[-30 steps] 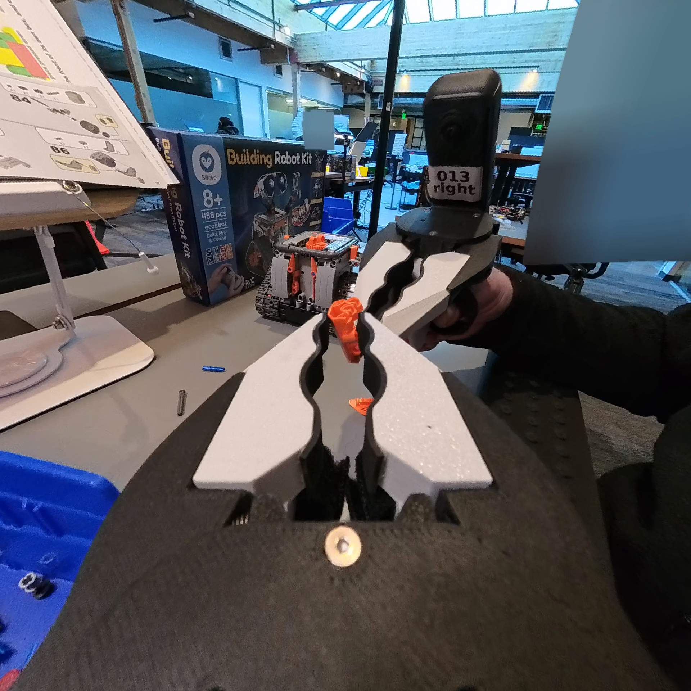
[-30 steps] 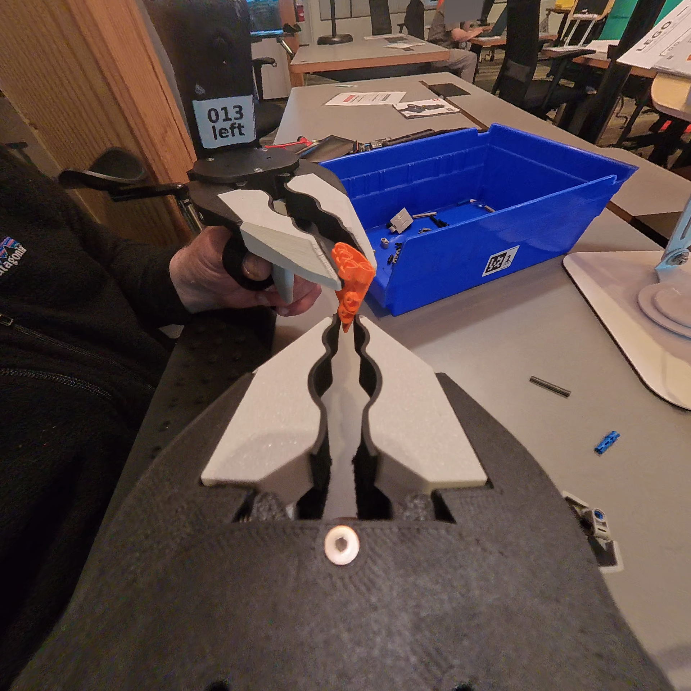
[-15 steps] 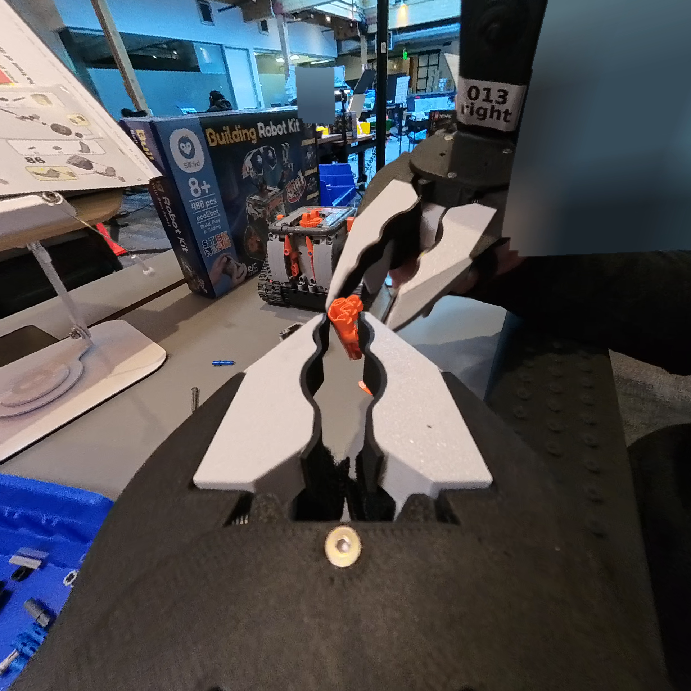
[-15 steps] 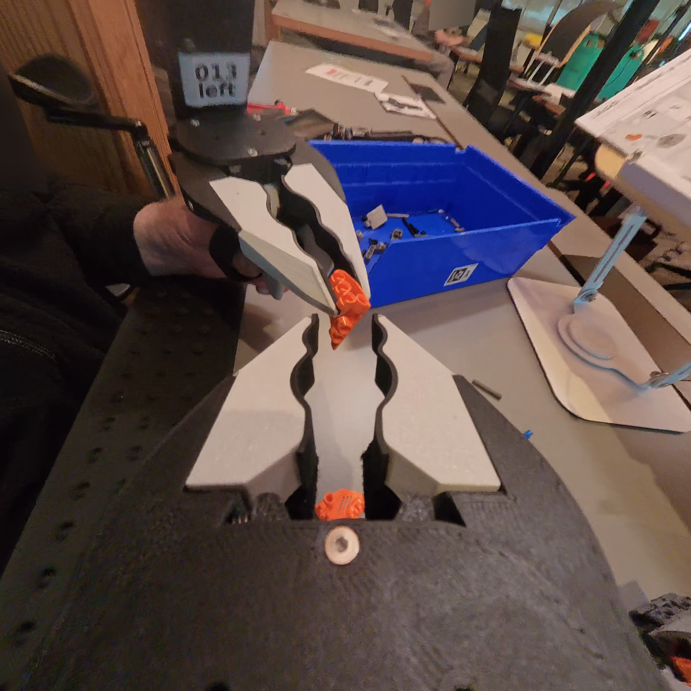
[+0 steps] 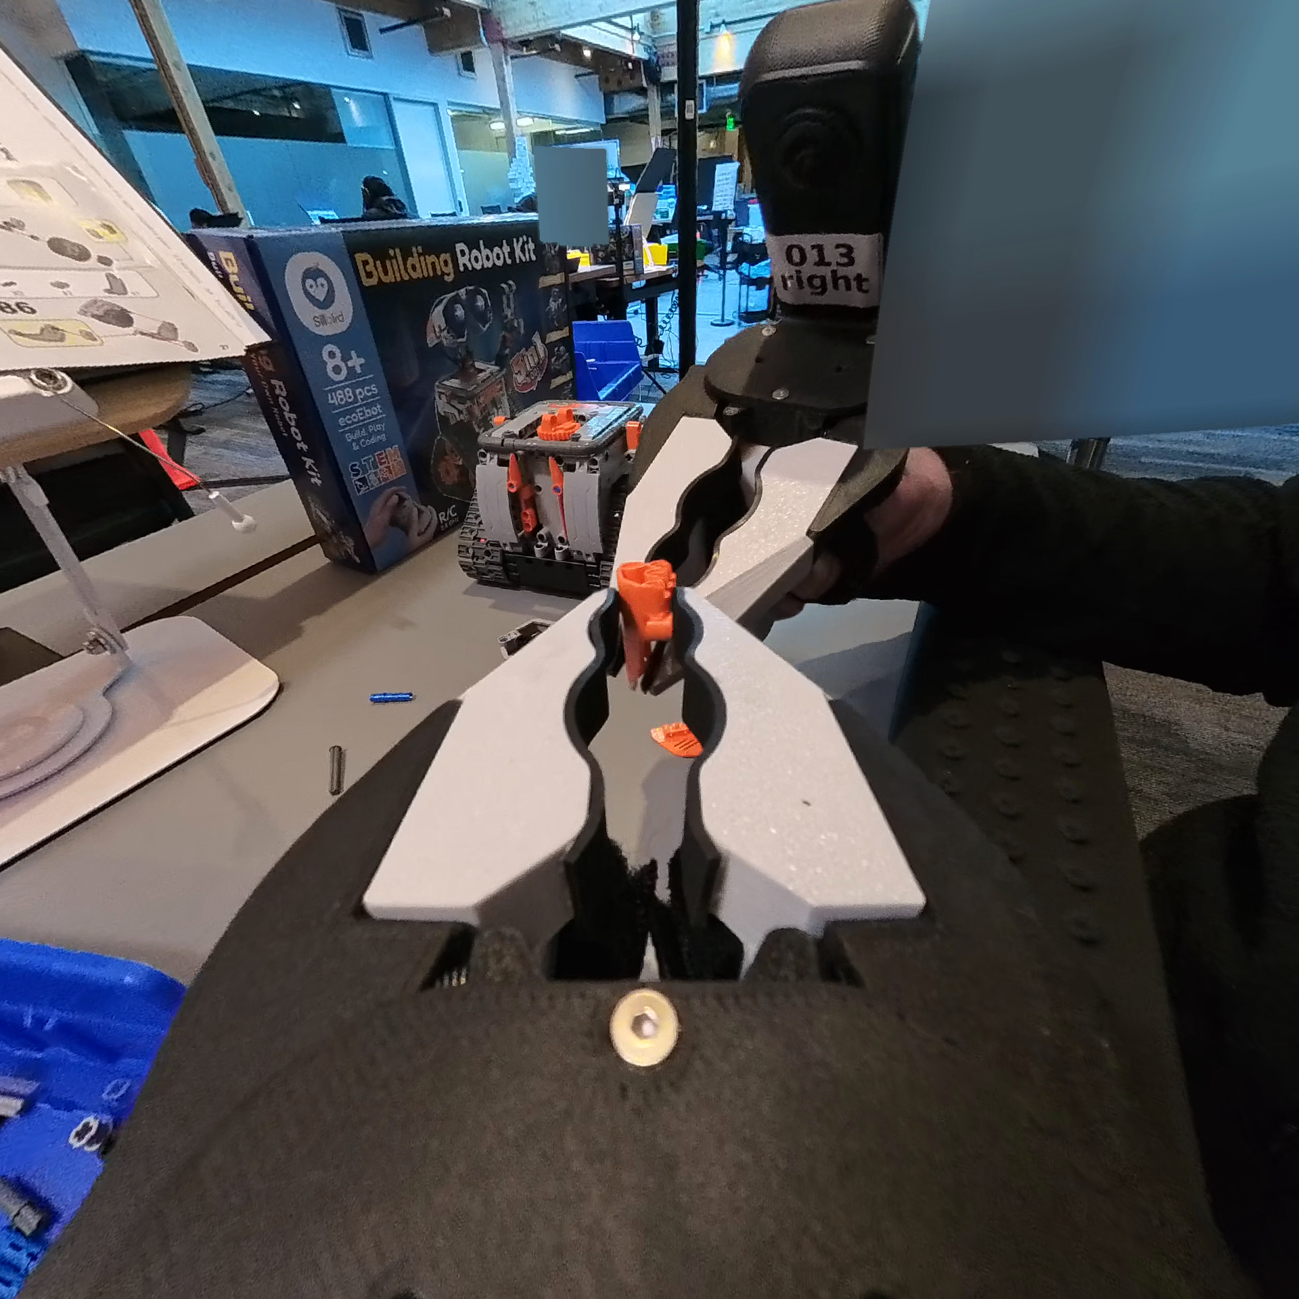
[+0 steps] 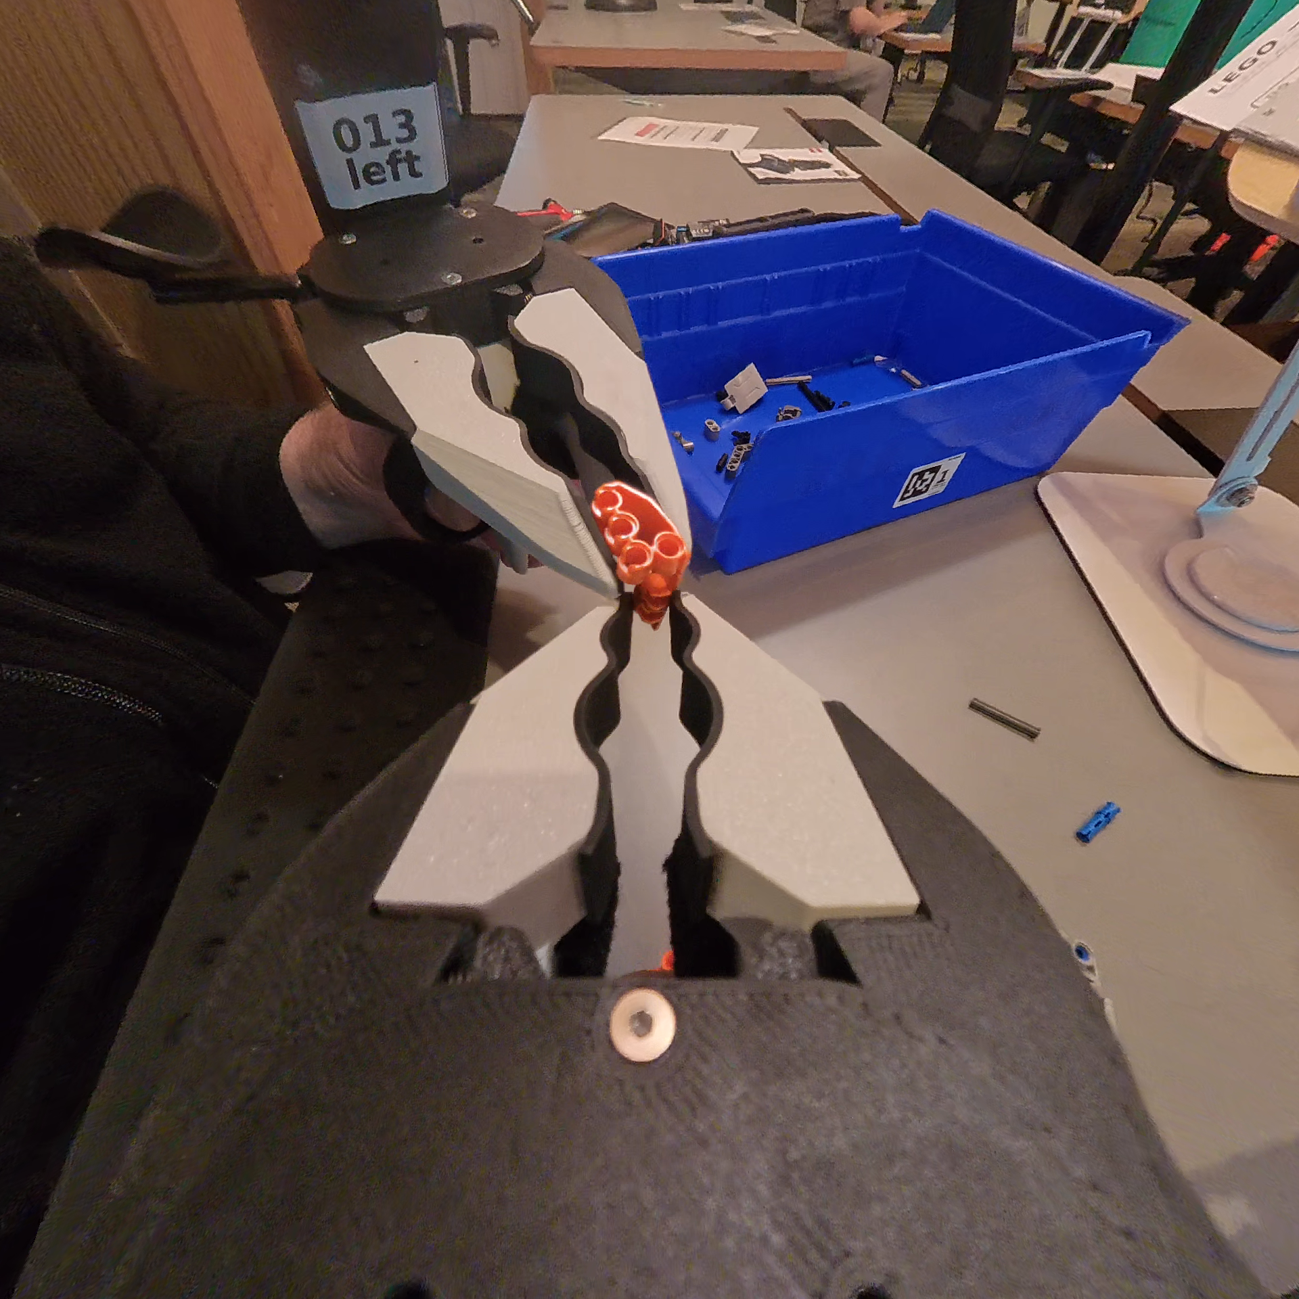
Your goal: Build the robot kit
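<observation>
The left gripper (image 5: 643, 604) is closed on an orange toy part (image 5: 645, 606), pinched at the very tips of its fingers and held in the air above the grey table (image 5: 211, 808). In the right wrist view the same part (image 6: 640, 545) shows a row of round holes, with its lower end reaching down between the tips of the right gripper (image 6: 650, 606). Those tips stand close about that lower end, but whether they press it cannot be told.

Taking the orange part as the landmark: directly below it a second small orange piece (image 5: 676, 739) lies on the table, seen through the gap between the left fingers. Beyond it in the left wrist view stands a grey tracked robot model (image 5: 555, 502), with a dark kit box (image 5: 408, 379) just beside that. To its left lie a short blue pin (image 5: 391, 697) and a dark rod (image 5: 336, 769), well apart from each other on bare table, then the white base of a stand (image 5: 140, 703) holding an instruction sheet (image 5: 91, 274). In the right wrist view a blue bin (image 6: 914, 422) of small loose parts sits just behind the part, its near wall close to both grippers. A black dimpled mat (image 6: 337, 703) runs along the table edge nearest the person's dark sleeves.
</observation>
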